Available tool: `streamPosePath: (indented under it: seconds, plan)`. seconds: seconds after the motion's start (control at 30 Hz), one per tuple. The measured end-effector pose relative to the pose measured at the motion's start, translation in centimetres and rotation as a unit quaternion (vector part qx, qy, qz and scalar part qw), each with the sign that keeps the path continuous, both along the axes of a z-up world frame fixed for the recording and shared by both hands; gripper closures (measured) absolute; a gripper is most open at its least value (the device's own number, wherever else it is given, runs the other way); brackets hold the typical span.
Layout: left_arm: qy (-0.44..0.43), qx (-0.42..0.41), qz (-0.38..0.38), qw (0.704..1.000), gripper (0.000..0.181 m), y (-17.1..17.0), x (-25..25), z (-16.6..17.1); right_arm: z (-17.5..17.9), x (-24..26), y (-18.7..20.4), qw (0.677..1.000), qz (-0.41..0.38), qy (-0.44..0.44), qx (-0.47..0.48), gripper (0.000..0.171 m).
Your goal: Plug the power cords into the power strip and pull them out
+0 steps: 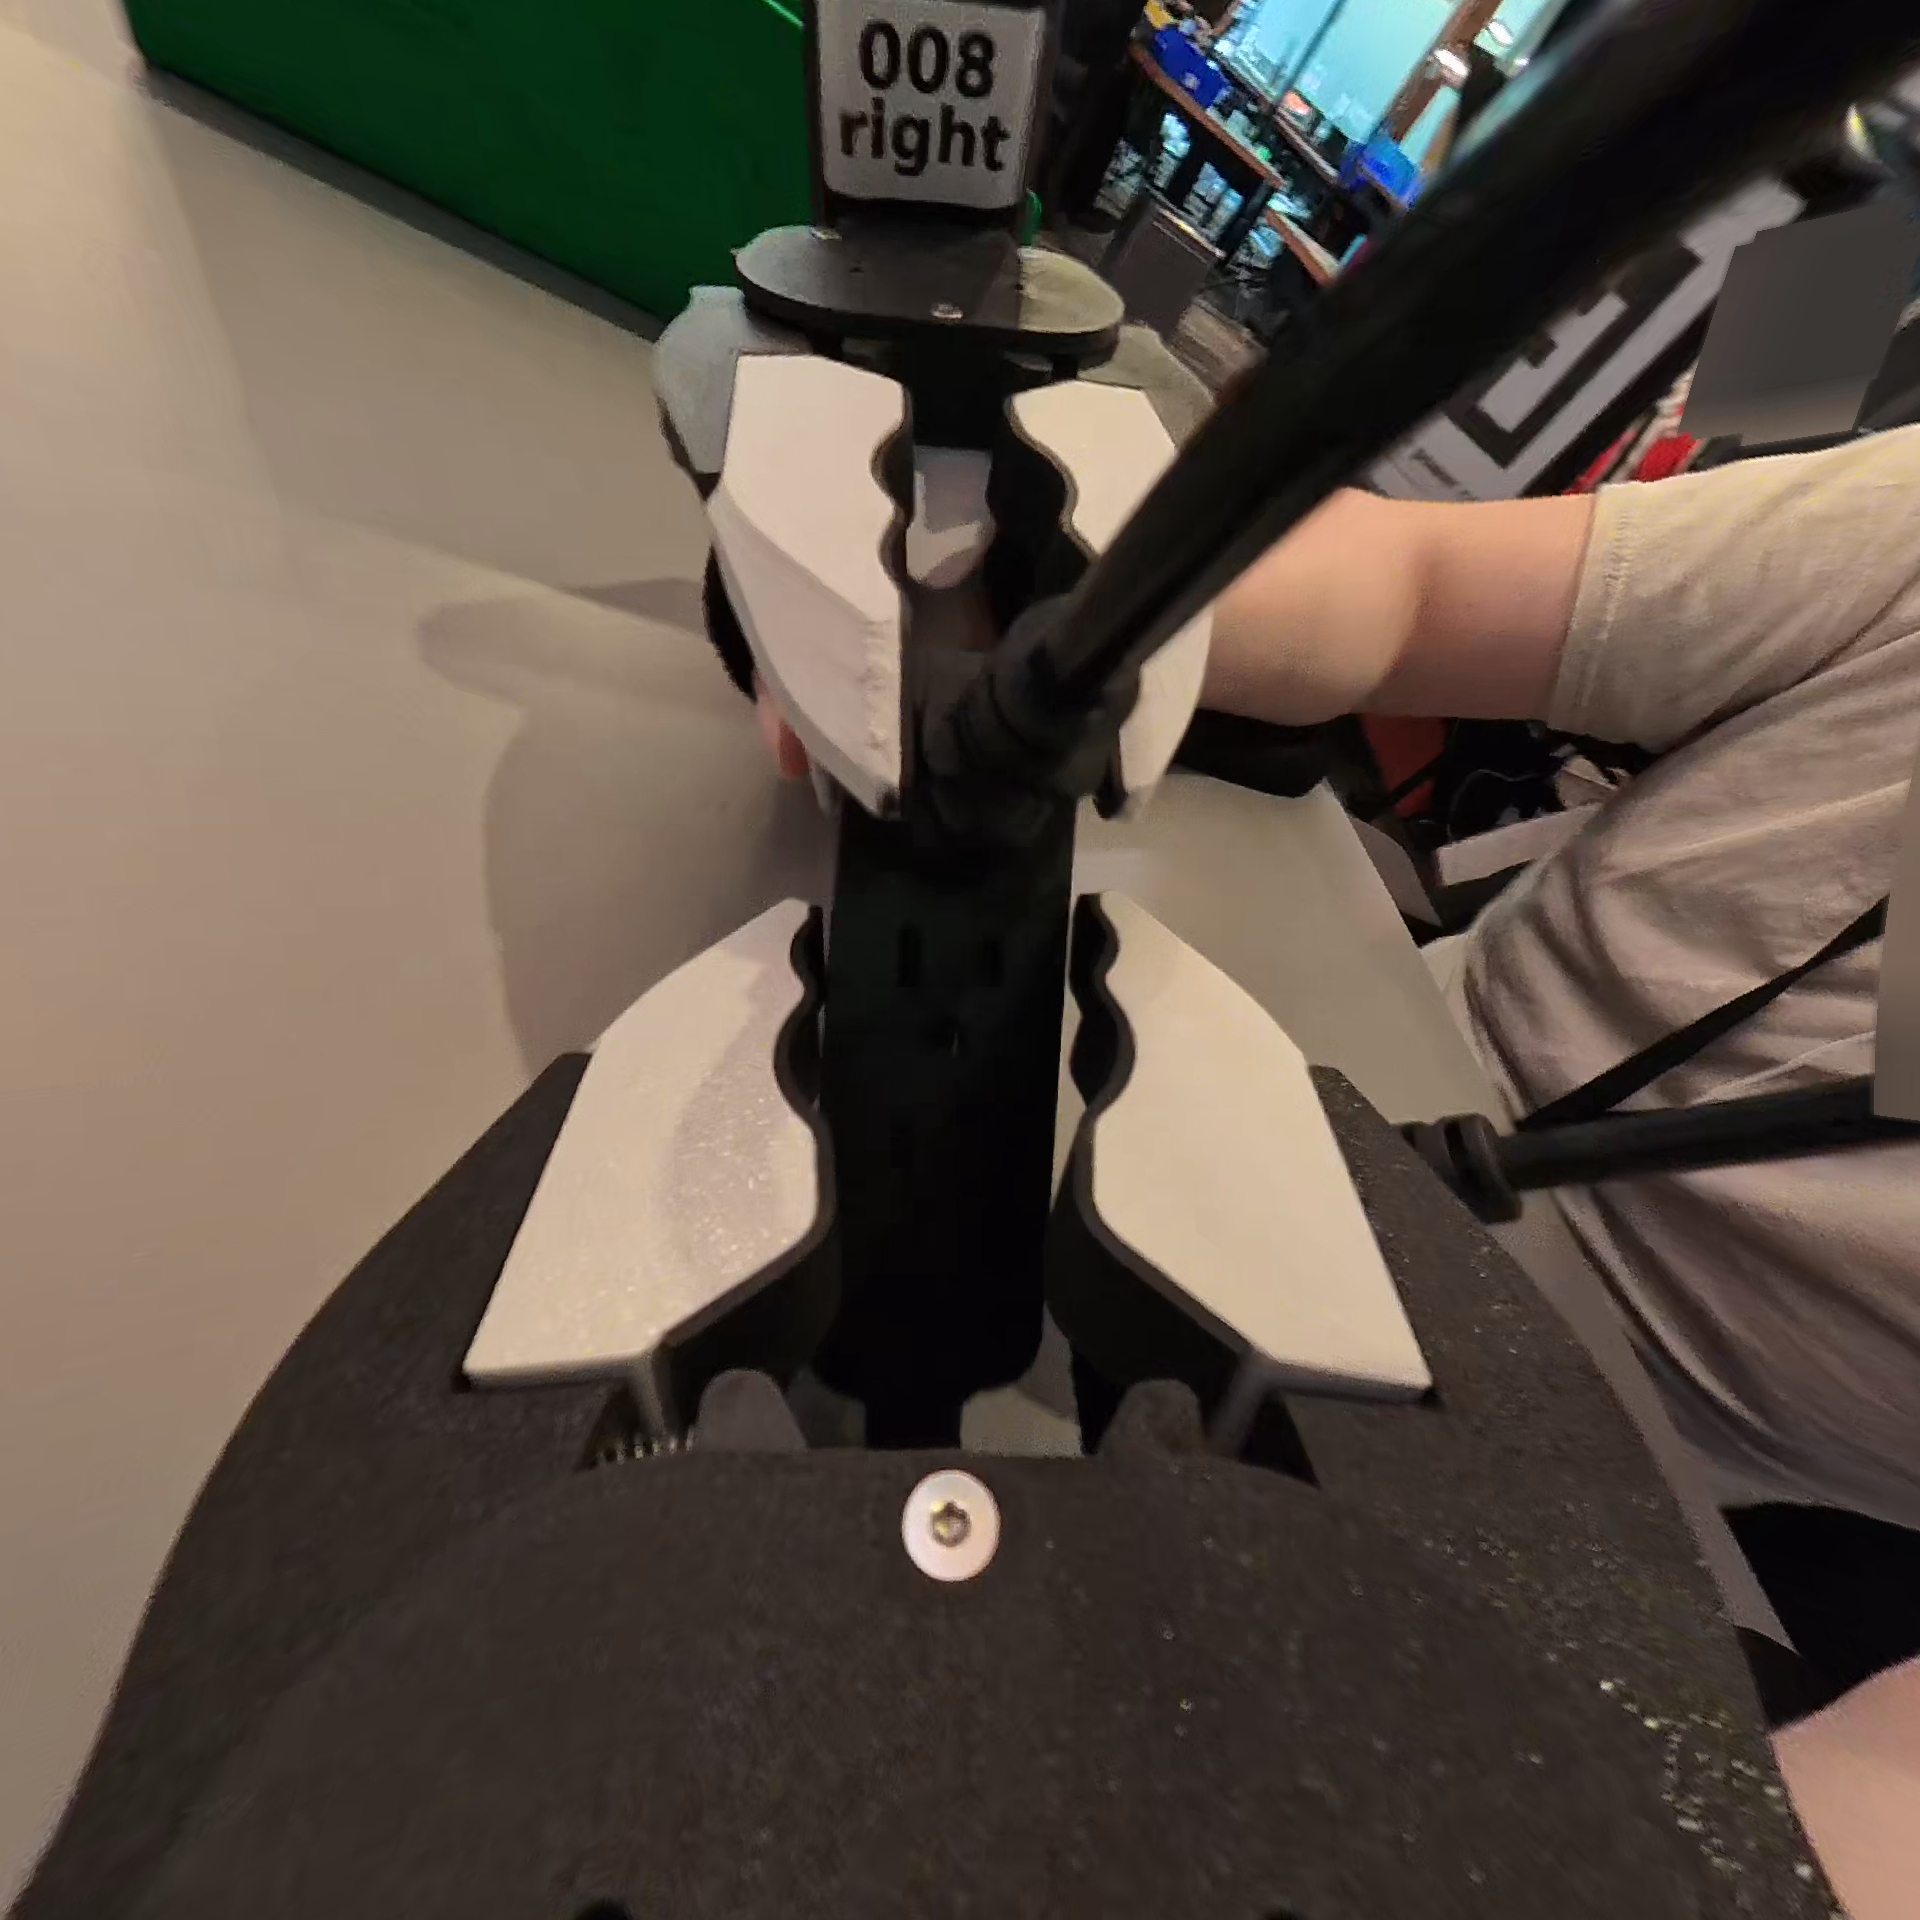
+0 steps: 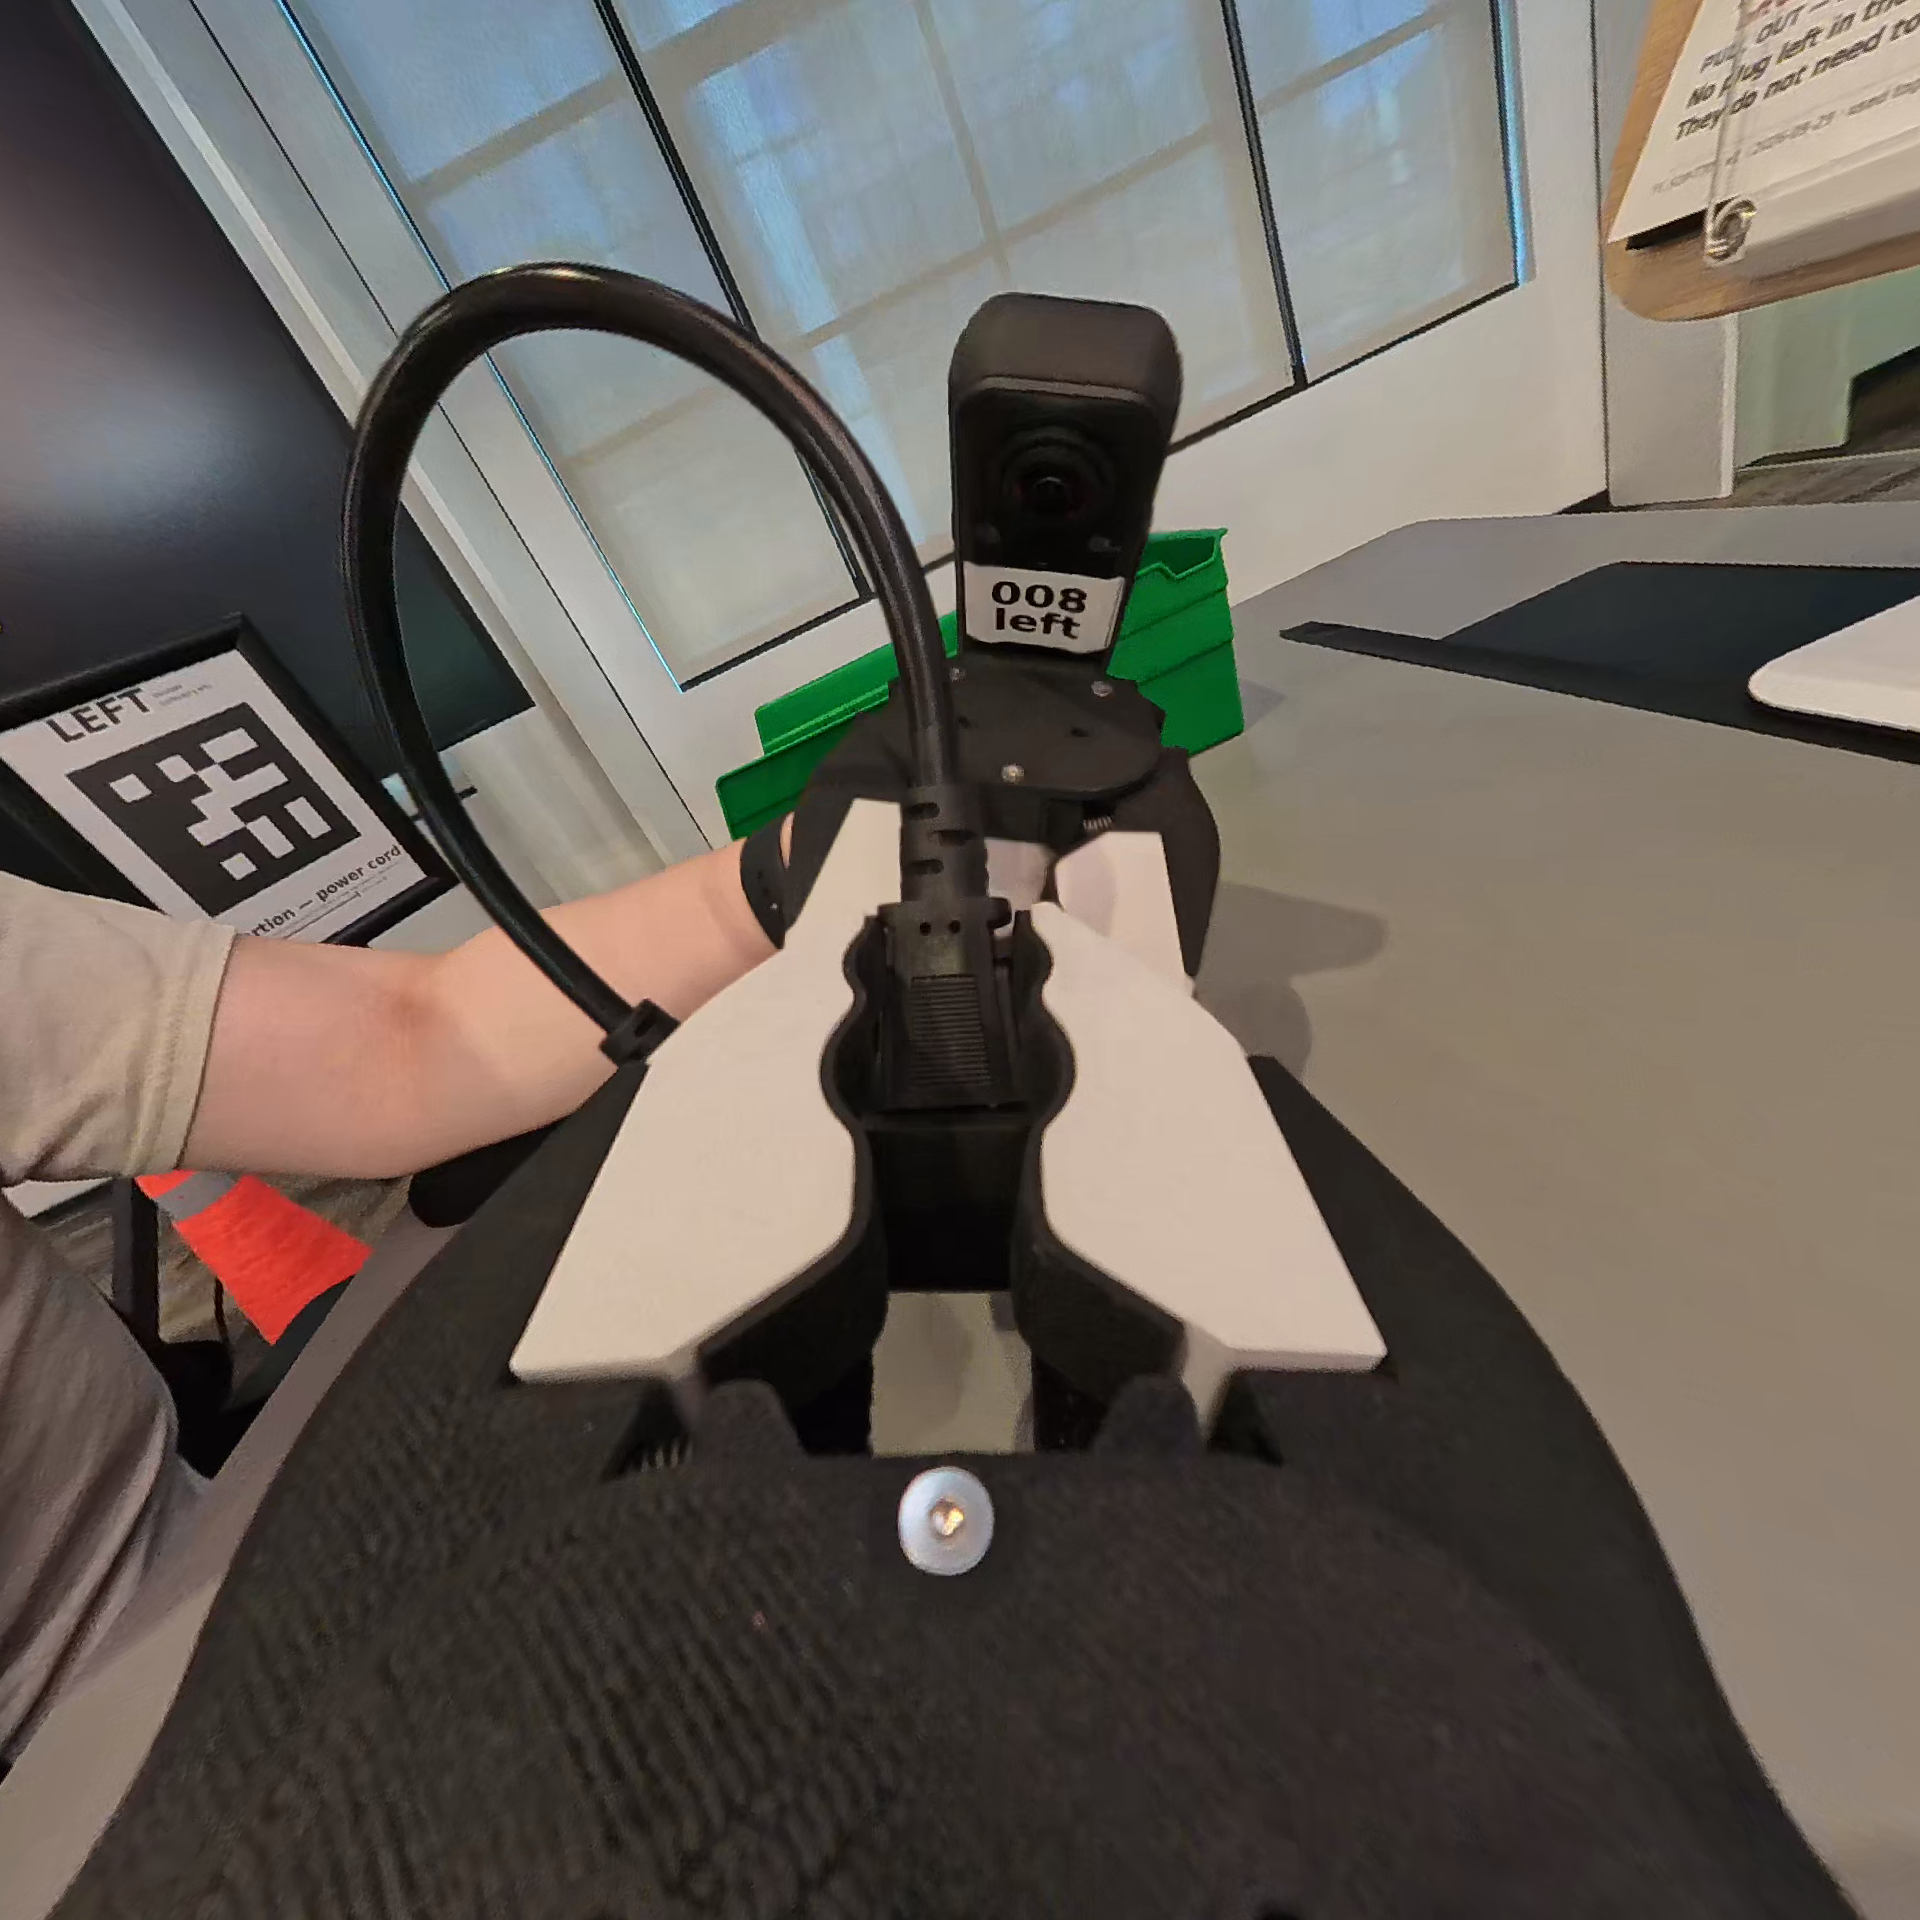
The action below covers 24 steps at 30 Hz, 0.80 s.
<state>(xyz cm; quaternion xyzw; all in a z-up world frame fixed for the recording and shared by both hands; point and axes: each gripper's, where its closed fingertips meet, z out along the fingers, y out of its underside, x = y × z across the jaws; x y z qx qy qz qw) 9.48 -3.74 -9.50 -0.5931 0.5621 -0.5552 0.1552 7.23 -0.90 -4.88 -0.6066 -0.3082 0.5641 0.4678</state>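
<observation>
My left gripper point(image 1: 945, 914) is shut on a black power strip point(image 1: 940, 1143), which runs forward between its white fingers point(image 1: 675, 1153). My right gripper point(image 1: 987, 790) faces it and is shut on a black plug point(image 1: 987, 717) at the strip's far end. In the right wrist view my right gripper point(image 2: 951, 925) clamps the ribbed plug point(image 2: 945, 1029) on top of the strip's end point(image 2: 940, 1184). The plug's prongs are hidden, so I cannot tell how deep it sits. Its black cord point(image 2: 436, 436) loops up and to the left. The left gripper point(image 2: 987, 883) shows just beyond the plug.
Both grippers hover above a grey table point(image 2: 1507, 1039). A green bin point(image 2: 1184, 665) stands behind the left gripper. A black mat point(image 2: 1662, 644) lies at the far right. A person's arm point(image 2: 416, 1029), a framed marker sign point(image 2: 208, 800) and an orange cone point(image 2: 249, 1247) are on the left. One gripper's finger ends stand about 5 cm off the other's.
</observation>
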Motion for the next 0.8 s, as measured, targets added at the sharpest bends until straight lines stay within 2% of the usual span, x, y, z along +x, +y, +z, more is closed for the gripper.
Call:
streamPosePath:
  seconds: [0.23, 0.33, 0.4, 0.5, 0.57, 0.8]
  plan:
    - [0.025, 0.134, 0.044, 0.99, 0.142, 1.6, -0.4, 0.3, -0.4, 0.7, 0.9, 1.0, -0.022, -0.002, -0.006, 0.147]
    - [0.023, 0.139, 0.048, 0.989, 0.145, 1.8, -0.7, 0.5, -0.5, 0.8, 1.0, 1.0, -0.025, -0.002, -0.008, 0.147]
    - [0.003, 0.111, 0.031, 0.993, 0.17, 1.2, -1.1, 1.3, -0.6, 1.0, 1.2, 0.999, -0.029, -0.005, -0.012, 0.147]
    - [0.003, 0.118, 0.07, 0.991, 0.163, 2.5, -1.1, 1.5, -0.8, 1.1, 1.3, 0.999, -0.031, -0.006, -0.015, 0.147]
    - [0.026, 0.141, 0.061, 0.988, 0.164, 2.2, -0.9, 0.5, -0.9, 1.2, 1.2, 0.999, -0.03, -0.017, -0.007, 0.147]
    - [0.077, 0.208, 0.068, 0.973, 0.181, 2.0, 0.6, -1.6, -3.4, 2.1, 0.7, 0.995, 0.01, -0.104, 0.001, 0.147]
